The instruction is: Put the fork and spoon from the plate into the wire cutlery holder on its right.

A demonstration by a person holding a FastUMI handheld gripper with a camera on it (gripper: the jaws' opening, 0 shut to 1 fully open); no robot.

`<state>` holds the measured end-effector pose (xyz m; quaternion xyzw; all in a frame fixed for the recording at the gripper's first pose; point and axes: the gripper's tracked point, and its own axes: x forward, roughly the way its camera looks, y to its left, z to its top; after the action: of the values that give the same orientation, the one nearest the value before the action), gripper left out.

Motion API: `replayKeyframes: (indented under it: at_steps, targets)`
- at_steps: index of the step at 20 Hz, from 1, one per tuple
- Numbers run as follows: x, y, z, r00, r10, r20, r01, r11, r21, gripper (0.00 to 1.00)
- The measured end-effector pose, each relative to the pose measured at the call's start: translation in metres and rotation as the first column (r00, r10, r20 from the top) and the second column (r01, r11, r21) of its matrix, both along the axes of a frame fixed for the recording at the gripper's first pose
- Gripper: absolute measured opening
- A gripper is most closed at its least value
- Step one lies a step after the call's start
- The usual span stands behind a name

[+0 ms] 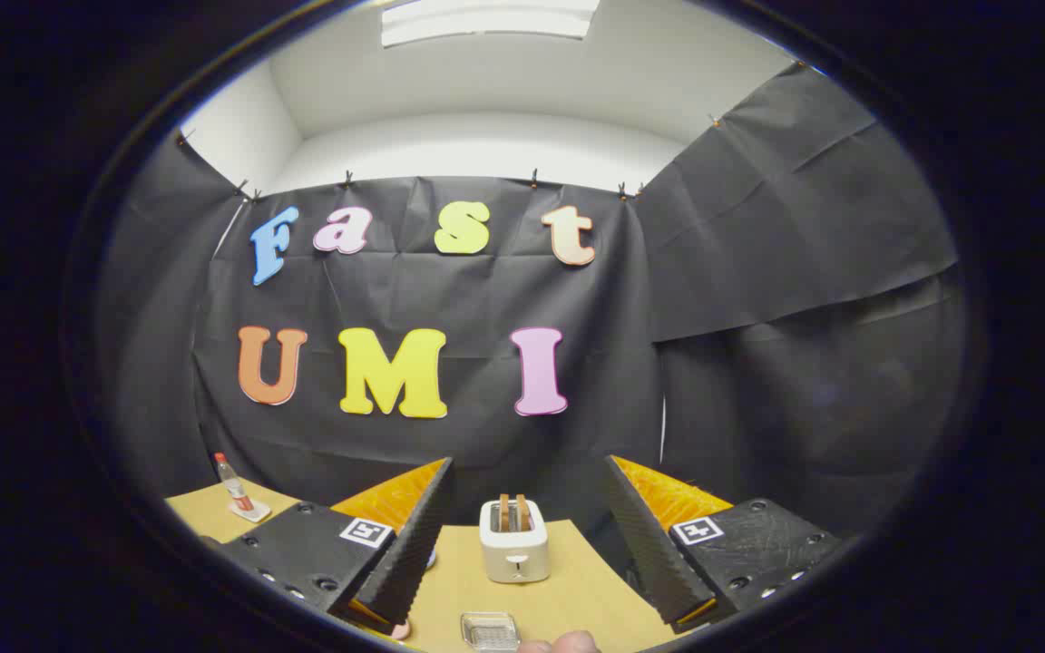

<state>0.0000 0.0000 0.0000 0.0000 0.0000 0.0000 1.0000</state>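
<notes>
Jaws wide open, nothing held; gripper (522,544) sits high, looking out level over the tan wooden desk (577,589) rather than down at it.

Nearest, at the very bottom centre of the frame: a small silver wire-mesh cutlery holder (490,630), between the two fingers and below them. Just right of it, a rounded pinkish shape (568,642), probably a person's fingertips, too clipped to be sure. A sliver of something pink-rimmed (401,629) peeks out under the left finger at bottom left; could be the plate edge, can't confirm. Fork and spoon: can't tell where they are, so long axis is unreadable.

Key relation, my read: the work area lies below and nearer than where the jaws point. If that sliver is the plate, cutlery lies down-left of the jaws, holder to its right as the task says. Next move calls for pitching down and pulling back before any grasp.

Further out, centre: small white two-slot toaster (514,540) with brown slices in it, straight ahead between the fingers, well beyond the holder. Far left of the frame: small clear bottle with a red cap (232,481) on a white base near the desk's far corner.

Room: open desk between holder and toaster; desk's right edge runs under the right finger.
</notes>
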Motion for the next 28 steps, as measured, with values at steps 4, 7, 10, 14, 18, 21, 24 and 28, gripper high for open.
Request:
replayKeyframes:
  at_steps: [4, 7, 10, 14, 18, 21, 24, 28]
  targets:
    - [0.001, 0.003, -0.002, 1.000, 0.011, -0.005, -0.011, 0.999, -0.030, 0.96]
    - [0.001, 0.001, -0.009, 1.000, 0.003, -0.029, -0.004, 1.000, -0.016, 0.96]
    - [0.003, 0.001, -0.017, 0.998, -0.007, -0.056, 0.008, 1.000, 0.010, 0.96]
    - [-0.001, 0.009, -0.018, 0.997, -0.005, -0.077, 0.007, 0.999, 0.035, 0.96]
    - [-0.005, 0.021, -0.015, 0.998, 0.012, -0.061, -0.010, 0.999, 0.032, 0.96]
    - [-0.005, 0.029, -0.015, 0.997, 0.013, -0.079, -0.012, 1.000, 0.023, 0.96]
    - [-0.007, 0.047, -0.014, 0.996, 0.040, -0.079, -0.038, 0.999, 0.022, 0.96]
    - [-0.010, 0.074, -0.028, 0.991, 0.084, -0.106, -0.084, 0.996, 0.010, 0.96]
